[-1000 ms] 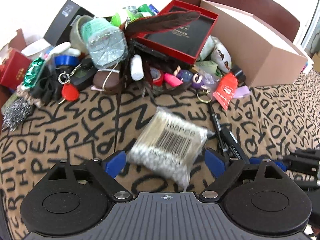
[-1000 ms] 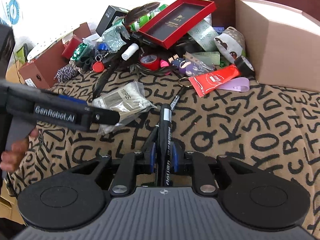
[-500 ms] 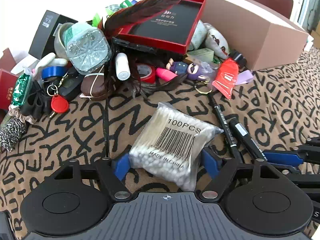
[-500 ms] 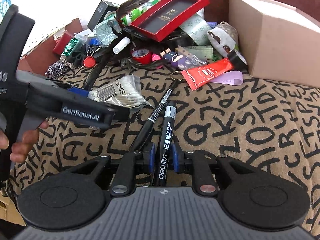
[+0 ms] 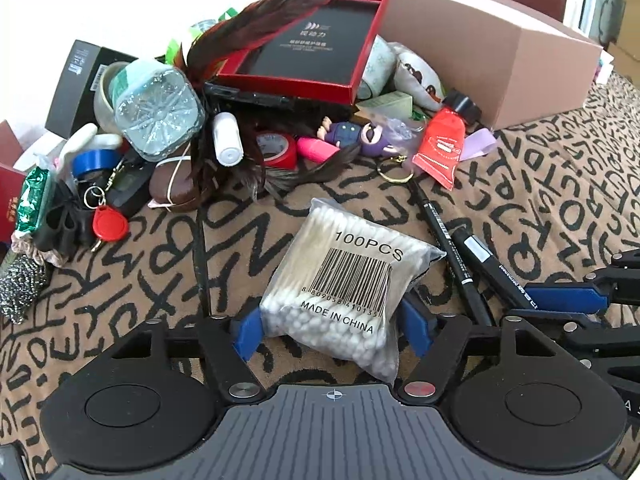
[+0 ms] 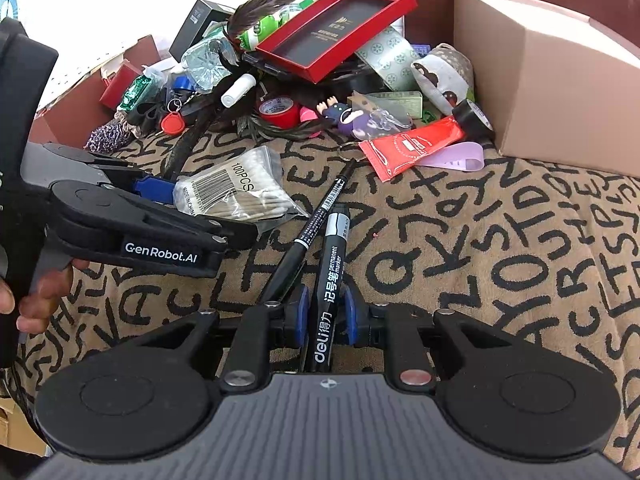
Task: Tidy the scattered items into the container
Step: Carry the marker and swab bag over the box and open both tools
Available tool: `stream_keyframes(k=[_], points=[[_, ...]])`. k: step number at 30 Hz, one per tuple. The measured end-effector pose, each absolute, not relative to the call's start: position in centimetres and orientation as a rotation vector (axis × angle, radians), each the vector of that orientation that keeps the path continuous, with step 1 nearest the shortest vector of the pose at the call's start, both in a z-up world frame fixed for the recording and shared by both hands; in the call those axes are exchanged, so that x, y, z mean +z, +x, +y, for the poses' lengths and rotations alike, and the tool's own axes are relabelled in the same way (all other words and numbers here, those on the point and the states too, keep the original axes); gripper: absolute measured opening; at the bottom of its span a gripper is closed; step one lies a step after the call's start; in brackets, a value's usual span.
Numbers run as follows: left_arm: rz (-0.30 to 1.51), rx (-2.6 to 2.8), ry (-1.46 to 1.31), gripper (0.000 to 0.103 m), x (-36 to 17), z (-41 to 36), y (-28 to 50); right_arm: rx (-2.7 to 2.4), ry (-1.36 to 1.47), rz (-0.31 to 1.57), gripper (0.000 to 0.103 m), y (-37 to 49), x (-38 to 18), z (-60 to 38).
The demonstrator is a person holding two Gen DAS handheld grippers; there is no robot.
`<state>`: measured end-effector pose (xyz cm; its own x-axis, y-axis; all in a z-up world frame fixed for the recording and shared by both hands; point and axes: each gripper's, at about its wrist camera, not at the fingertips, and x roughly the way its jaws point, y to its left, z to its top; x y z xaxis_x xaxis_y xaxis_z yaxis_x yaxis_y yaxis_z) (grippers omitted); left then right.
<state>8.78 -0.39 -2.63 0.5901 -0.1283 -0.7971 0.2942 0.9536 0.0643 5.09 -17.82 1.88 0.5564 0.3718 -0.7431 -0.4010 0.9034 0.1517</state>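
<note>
Closing tighter: left hand-held gripper [image 5: 332, 330], swab bag [image 5: 344, 280]

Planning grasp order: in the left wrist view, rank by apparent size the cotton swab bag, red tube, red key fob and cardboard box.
1. cardboard box
2. cotton swab bag, though nearness to the camera inflates it
3. red tube
4. red key fob

Surface: tan cloth [image 6: 500, 240] printed with black letters. Lying directly on it: clear bag of cotton swabs [image 5: 344, 280], slim black pen [image 6: 320, 212] just beside a black permanent marker [image 6: 330, 280], red tube [image 6: 412, 146] over a lilac strap [image 6: 460, 160], red key fob [image 5: 109, 224], brown cardboard box [image 6: 540, 80] at far right edge. Dense clutter heap along the back.
</note>
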Motion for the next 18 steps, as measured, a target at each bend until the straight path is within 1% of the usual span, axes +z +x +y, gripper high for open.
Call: stream_keyframes(k=[2, 4, 5, 9, 11, 13, 14, 15, 18], points=[[0.91, -0.243, 0.191, 0.062, -2.5, -0.4, 8.7, 0.456, -0.032, 0.867, 0.022, 5.2, 1.8, -17.9], [0.912, -0.238, 0.19, 0.062, -2.3, -0.4, 8.7, 0.455, -0.021, 0.869, 0.023, 5.2, 1.8, -17.9], [0.911, -0.236, 0.193, 0.062, -2.2, -0.5, 8.6, 0.457, -0.017, 0.871, 0.025, 5.2, 1.8, -17.9], [0.915, -0.243, 0.185, 0.063, -2.2, -0.7, 8.7, 0.471, -0.029, 0.869, 0.038, 5.0, 1.8, -17.4], [0.915, -0.239, 0.179, 0.062, -2.3, -0.8, 9.0, 0.47, -0.058, 0.86, 0.038, 4.9, 1.8, -17.0], [0.915, -0.234, 0.182, 0.06, -2.2, -0.9, 9.0, 0.471, -0.065, 0.851, 0.036, 4.9, 1.7, -17.0], [0.913, -0.231, 0.183, 0.058, -2.1, -0.9, 8.9, 0.462, -0.06, 0.849, 0.026, 5.1, 1.6, -17.2], [0.907, -0.228, 0.184, 0.057, -1.9, -1.0, 8.7, 0.452, -0.054, 0.851, 0.019, 5.3, 1.7, -17.5], [0.881, -0.225, 0.17, 0.056, -0.8, -0.8, 8.3, 0.467, 0.002, 0.857, 0.016, 5.5, 2.3, -18.4]])
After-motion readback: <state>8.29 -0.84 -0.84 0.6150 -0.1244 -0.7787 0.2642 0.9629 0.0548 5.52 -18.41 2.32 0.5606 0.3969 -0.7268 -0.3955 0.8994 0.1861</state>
